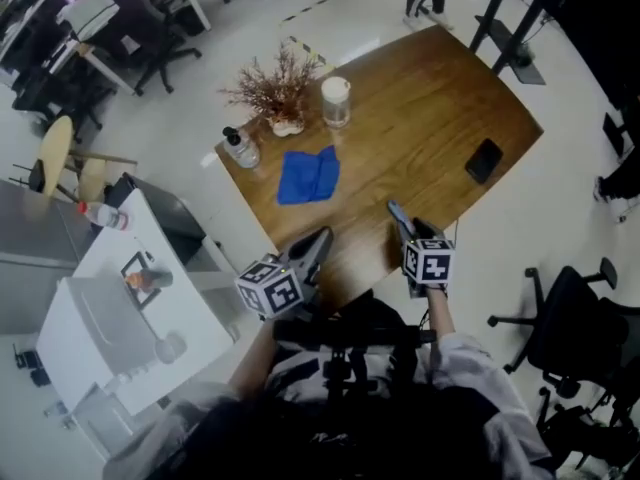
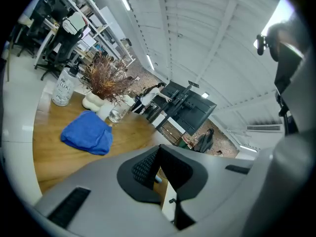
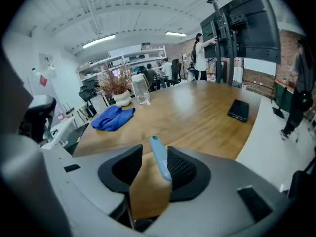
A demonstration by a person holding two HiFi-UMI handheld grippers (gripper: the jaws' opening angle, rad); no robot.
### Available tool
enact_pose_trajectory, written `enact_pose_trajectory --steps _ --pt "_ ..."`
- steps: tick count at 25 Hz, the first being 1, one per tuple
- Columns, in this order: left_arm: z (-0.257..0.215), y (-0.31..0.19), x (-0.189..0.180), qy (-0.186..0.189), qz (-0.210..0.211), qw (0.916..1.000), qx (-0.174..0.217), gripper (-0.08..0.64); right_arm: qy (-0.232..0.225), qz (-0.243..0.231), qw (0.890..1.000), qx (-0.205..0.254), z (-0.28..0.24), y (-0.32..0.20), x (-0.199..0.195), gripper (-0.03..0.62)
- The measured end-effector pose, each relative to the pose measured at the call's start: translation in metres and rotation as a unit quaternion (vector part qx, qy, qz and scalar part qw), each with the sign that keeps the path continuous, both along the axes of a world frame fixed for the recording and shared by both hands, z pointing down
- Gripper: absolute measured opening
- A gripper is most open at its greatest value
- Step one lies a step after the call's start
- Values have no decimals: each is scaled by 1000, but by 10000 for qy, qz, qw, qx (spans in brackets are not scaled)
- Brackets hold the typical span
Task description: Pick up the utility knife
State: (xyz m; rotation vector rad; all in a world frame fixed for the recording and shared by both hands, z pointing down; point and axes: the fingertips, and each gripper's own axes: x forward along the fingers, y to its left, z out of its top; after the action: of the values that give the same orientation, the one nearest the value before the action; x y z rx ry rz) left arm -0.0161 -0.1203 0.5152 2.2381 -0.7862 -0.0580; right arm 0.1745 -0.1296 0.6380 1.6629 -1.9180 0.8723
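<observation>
Right gripper (image 3: 154, 153), angled down at the near edge of the table: jaws spread wide. The slim light-blue utility knife (image 3: 160, 159) stands between them, lying on the wood. It sits close against the right-hand pad and well clear of the left one, so it is not clamped. In the head view the knife (image 1: 396, 213) pokes out just ahead of the right gripper (image 1: 407, 230), near the table's front edge.

Left gripper (image 2: 159, 148), held nearly level: the pad tips meet at the front, with only a thin wedge of gap behind them. Jaws clenched, nothing caught in them. In the head view the left gripper (image 1: 318, 244) hangs over the near table edge, well apart from the knife.

The brown wooden table (image 1: 430, 98) carries the rest.

- Mid-table left: a crumpled bright-blue cloth (image 1: 308, 175).
- Mid-table right, toward the right edge: a flat black phone (image 1: 484, 159), alone.
- Far left corner: a clear plastic bottle with a dark cap (image 1: 241, 148).
- Beside the bottle: a small white vase (image 1: 287, 124) holding dried reddish-brown branches (image 1: 275, 86).
- Just beside the vase: a clear glass jar with a white top (image 1: 335, 101).

Off the table, there is a white side unit (image 1: 110, 298) to the left and a black office chair (image 1: 570, 318) to the right. Beyond the far end a person (image 3: 200, 53) stands at tall black screens on a stand (image 3: 242, 23).
</observation>
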Motion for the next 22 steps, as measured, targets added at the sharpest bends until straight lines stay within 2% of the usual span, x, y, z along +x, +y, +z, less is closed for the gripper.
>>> enact_pose_trajectory --steps 7,13,16,19,22 --pt "0 -7 -22 -119 -410 9991 0 2 611 -498 9957 -477 41 -19 -9 173" --pt "1 -8 -25 -103 -436 9990 34 2 736 -411 9941 -676 55 -13 -6 150" --pt "2 -9 -24 -166 -396 9991 5 3 369 -299 9961 -740 53 -14 -8 143" --pt "3 -12 -22 -116 -366 9993 21 3 -180 -28 9987 -483 35 -15 -9 141" --pt "3 -15 -22 -127 -338 9993 21 3 -820 200 9963 -131 2 -13 -14 141"
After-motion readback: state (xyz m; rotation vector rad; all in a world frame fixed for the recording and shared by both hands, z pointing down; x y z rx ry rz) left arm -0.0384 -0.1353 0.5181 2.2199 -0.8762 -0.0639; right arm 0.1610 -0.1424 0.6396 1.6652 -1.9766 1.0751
